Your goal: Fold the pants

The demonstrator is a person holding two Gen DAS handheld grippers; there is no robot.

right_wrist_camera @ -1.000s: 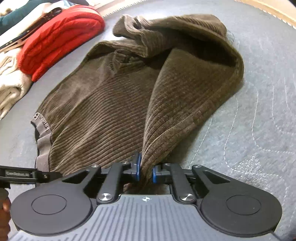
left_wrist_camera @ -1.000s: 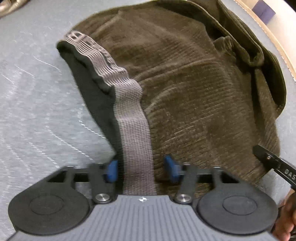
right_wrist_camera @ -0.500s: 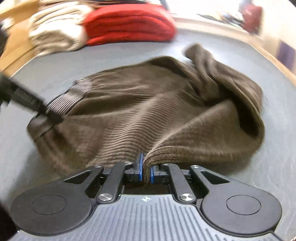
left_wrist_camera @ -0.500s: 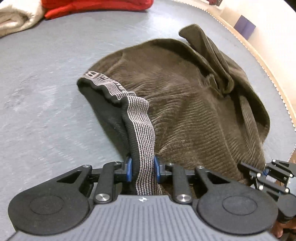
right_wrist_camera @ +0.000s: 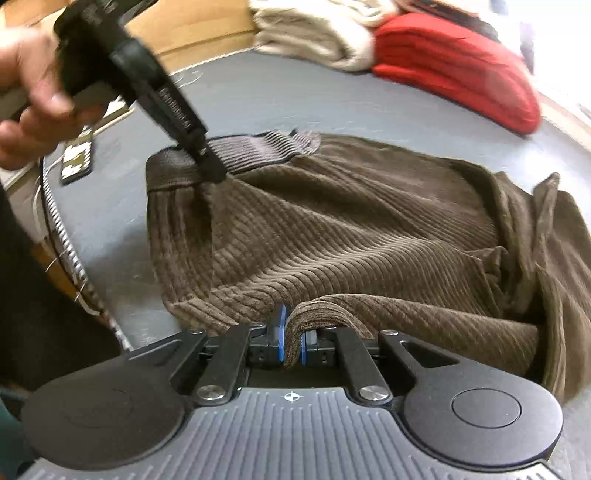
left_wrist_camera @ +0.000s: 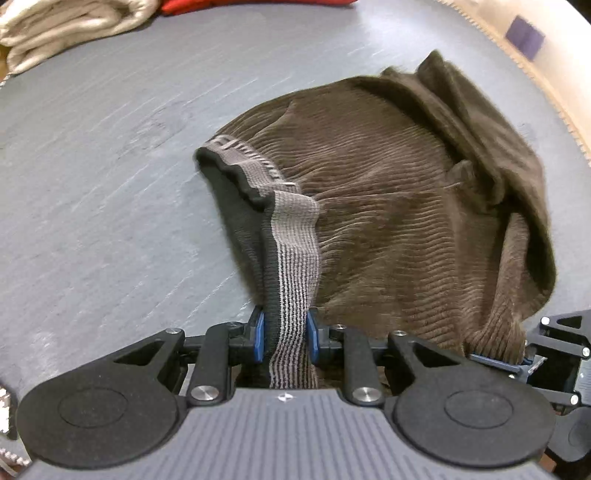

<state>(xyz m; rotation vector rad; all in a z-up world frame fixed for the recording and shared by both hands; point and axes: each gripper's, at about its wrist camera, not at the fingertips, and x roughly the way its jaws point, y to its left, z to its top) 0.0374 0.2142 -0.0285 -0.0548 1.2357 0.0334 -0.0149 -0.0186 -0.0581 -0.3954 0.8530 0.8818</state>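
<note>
Presently: brown corduroy pants (left_wrist_camera: 399, 206), bunched mid-bench (left_wrist_camera: 110, 166), fold barely begun. Left gripper (left_wrist_camera: 284, 334) clamped the striped waistband (left_wrist_camera: 295, 236); right gripper (right_wrist_camera: 291, 341) pinched a corduroy edge. Flattening, folding remained.

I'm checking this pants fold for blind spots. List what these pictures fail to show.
- Pants legs and hems: bunched under folds in both views, so the layers cannot be counted.
- Lettering on the waistband: blurred, left wrist view.
- Left gripper fingers: motion-blurred in the right wrist view.
- Right gripper: partly hidden by corduroy at the left wrist view's edge.
- Beige stack and red stack: cut off, blurred.
</note>
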